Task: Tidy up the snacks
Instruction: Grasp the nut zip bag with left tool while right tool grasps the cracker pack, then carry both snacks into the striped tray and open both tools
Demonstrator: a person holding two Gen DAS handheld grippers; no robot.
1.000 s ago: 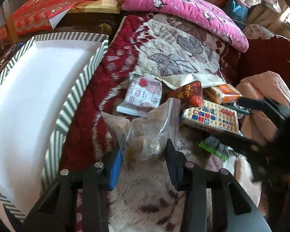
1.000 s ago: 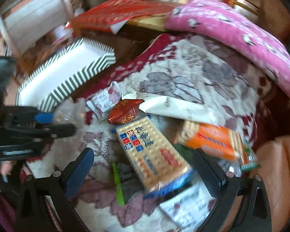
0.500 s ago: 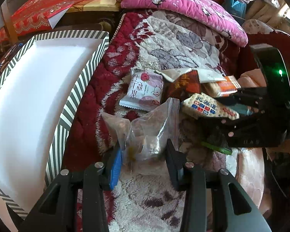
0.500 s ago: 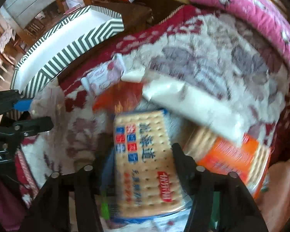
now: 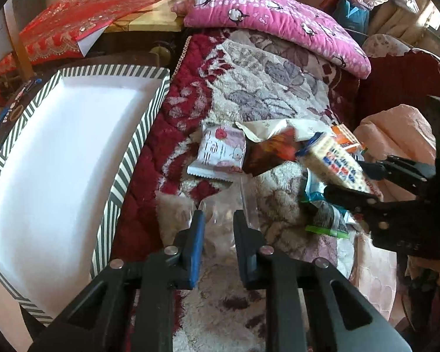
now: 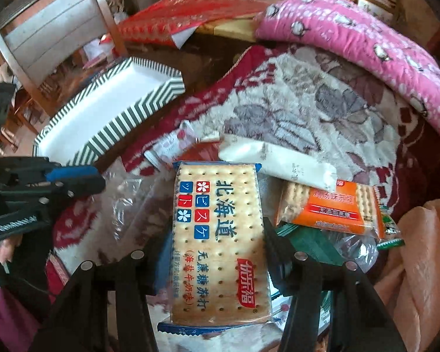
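Floral blanket (image 6: 302,111), cracker pack (image 6: 220,243) lengthwise along right claw (image 6: 217,252)

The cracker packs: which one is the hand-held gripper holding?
The right hand-held gripper holds the blue-edged cracker pack with blue writing. The orange cracker pack lies untouched on the blanket.

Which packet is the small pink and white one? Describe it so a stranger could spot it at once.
Start at the striped box beside the red floral blanket. Look right to the snack pile; the pink and white packet lies flat at its near-left edge. Unlike the dark red packet beside it, it is pale, with a red apple printed on top.
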